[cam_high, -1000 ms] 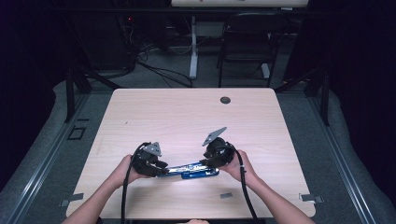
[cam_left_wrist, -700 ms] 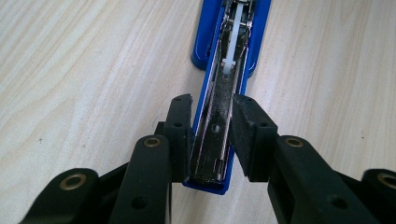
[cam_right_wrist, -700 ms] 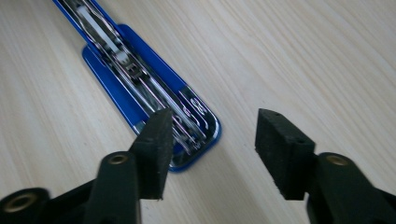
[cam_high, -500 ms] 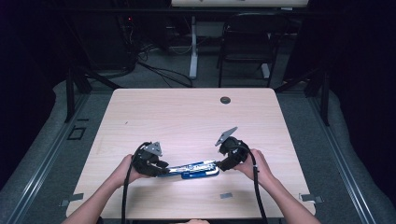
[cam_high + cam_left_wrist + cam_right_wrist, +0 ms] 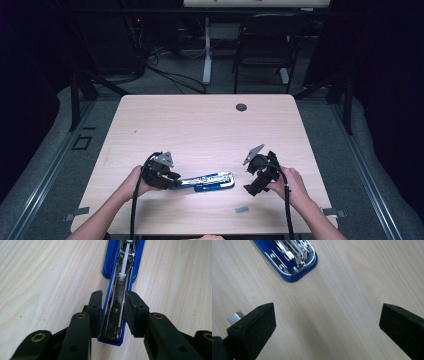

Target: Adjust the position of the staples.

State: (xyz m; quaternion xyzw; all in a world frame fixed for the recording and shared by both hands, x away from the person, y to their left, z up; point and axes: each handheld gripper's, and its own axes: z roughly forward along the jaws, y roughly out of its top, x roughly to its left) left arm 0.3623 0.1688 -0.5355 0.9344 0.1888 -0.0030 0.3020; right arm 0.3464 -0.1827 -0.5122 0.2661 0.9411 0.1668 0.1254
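My left gripper was clamped on the rear end of the blue-and-chrome metal stapler, which lay opened flat near the front edge of the pale wooden table. Through the left gripper view I had both black jaws pressed against the sides of the stapler, its chrome magazine channel running away from me, open at the top.

The change was on the other side: a second earlier my right gripper had been right at the stapler's far end, and now it sat drawn back to the right, clear of it, jaws spread wide with nothing between them. In the right gripper view the stapler's rounded front end lay ahead and apart from the jaws, bare table between.

A small grey strip, most likely a block of staples, sat on the table in front of that gripper; a corner of it peeked past the left-hand jaw. My read: the stapler was pinned open and steady, and the free gripper had backed off to go fetch that strip for loading.
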